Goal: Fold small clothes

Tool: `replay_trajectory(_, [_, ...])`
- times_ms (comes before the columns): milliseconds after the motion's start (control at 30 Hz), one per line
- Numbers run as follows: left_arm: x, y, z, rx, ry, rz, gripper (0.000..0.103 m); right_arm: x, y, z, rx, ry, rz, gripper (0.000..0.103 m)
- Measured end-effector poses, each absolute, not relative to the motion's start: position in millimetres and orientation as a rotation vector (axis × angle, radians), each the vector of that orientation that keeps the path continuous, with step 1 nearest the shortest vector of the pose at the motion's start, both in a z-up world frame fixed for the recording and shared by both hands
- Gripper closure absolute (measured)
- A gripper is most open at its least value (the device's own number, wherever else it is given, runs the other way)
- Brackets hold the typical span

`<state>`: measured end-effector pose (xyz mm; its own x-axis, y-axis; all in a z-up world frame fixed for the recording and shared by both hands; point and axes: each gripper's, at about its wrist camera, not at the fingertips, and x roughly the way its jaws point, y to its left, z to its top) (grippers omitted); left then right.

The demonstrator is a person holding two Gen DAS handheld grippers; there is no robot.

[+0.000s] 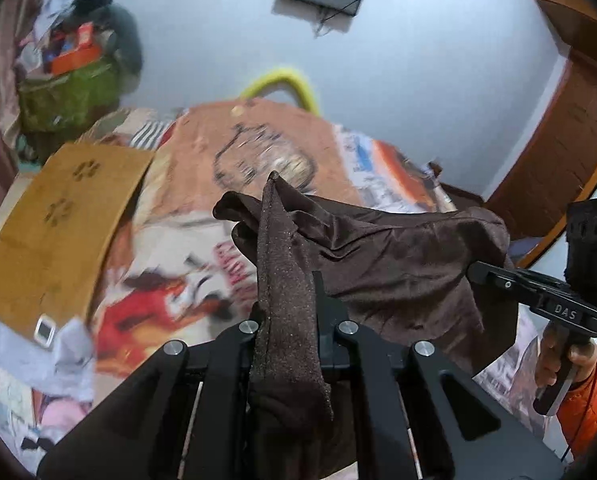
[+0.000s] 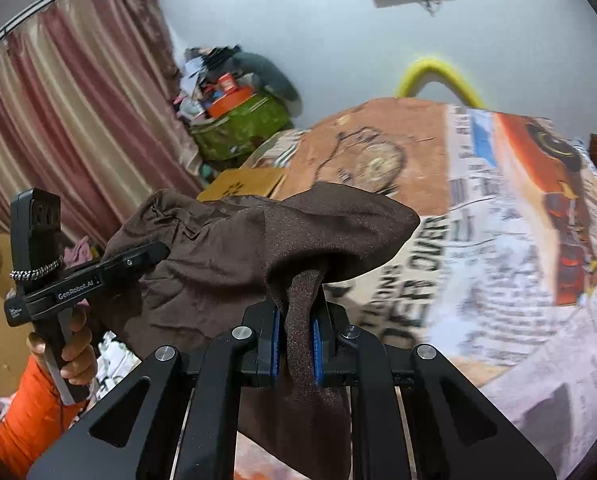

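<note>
At the centre of both wrist views, a dark brown, slightly shiny small garment [image 1: 398, 256] hangs stretched between the two tongs above a bed covered in a printed orange, white and red blanket [image 2: 510, 216]. The left tongs [image 1: 288, 320] are pressed together on one bunched edge of the garment. The right tongs [image 2: 300, 336] pinch another edge between blue pads [image 2: 275, 344], while a hand in an orange sleeve [image 2: 30, 412] grips the handle at lower left.
</note>
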<state>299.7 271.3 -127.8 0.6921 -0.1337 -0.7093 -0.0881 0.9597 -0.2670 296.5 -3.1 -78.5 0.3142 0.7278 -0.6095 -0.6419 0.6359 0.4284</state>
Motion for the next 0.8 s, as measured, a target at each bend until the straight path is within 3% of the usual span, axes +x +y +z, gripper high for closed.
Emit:
replay_trajectory(533, [297.6, 336.6, -257.2, -0.329, 0.998, 0.063, 0.092, 301.0, 79.7, -190.4, -0.028, 1.092, 0.899, 0.092])
replay_trajectory(700, [292.2, 330.1, -258.5, -0.204, 0.985, 0.170, 0.068, 300.4, 68.4, -189.1, -0.069, 1.100, 0.870, 0.077])
replay_trajectory(800, [283.0, 327.3, -248.2, -0.162, 0.967, 0.187, 0.058, 289.8, 55.0, -174.5, -0.154, 1.050, 0.852, 0.069])
